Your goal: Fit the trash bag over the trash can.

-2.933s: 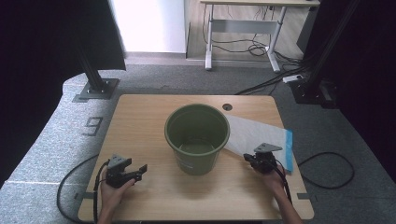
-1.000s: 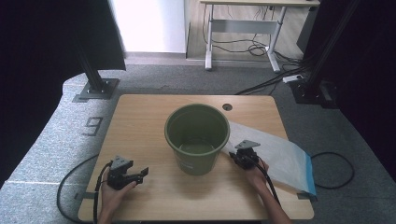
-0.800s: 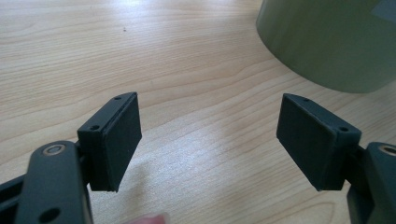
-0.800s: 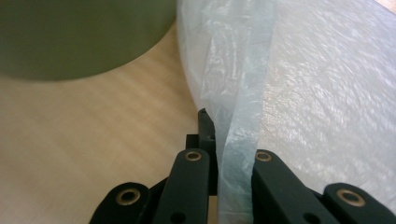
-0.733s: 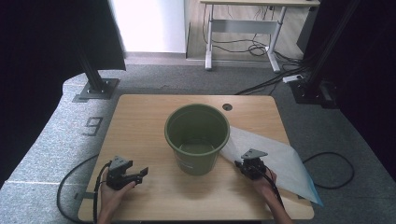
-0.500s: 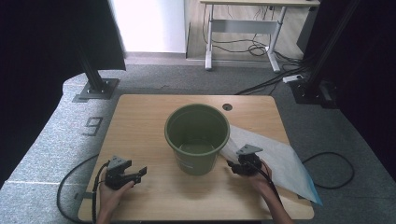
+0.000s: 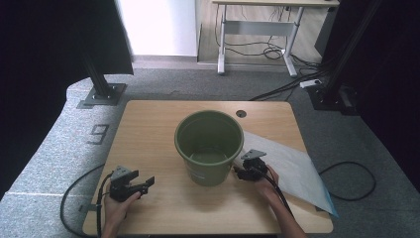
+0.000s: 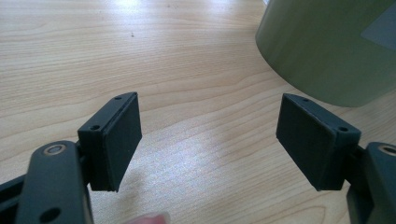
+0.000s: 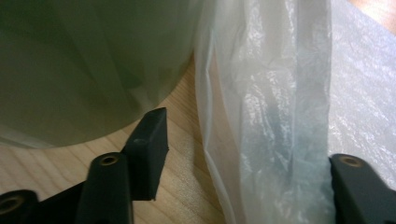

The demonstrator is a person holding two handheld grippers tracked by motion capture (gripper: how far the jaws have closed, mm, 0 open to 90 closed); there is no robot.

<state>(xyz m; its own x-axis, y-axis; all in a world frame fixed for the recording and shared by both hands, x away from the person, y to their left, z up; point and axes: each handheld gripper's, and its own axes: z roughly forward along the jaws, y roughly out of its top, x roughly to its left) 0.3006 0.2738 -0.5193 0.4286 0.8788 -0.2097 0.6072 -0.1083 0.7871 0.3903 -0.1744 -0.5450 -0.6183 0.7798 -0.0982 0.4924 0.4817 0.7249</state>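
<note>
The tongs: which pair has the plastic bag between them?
The right tongs, beside the green bucket: the clear plastic bag lies between them. The left tongs have bare table between them.

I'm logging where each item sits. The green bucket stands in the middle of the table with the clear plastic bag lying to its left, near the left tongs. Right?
Not quite. In the high view the clear plastic bag lies to the right of the green bucket, by the right tongs, not near the left tongs. The bucket does stand mid-table.
</note>
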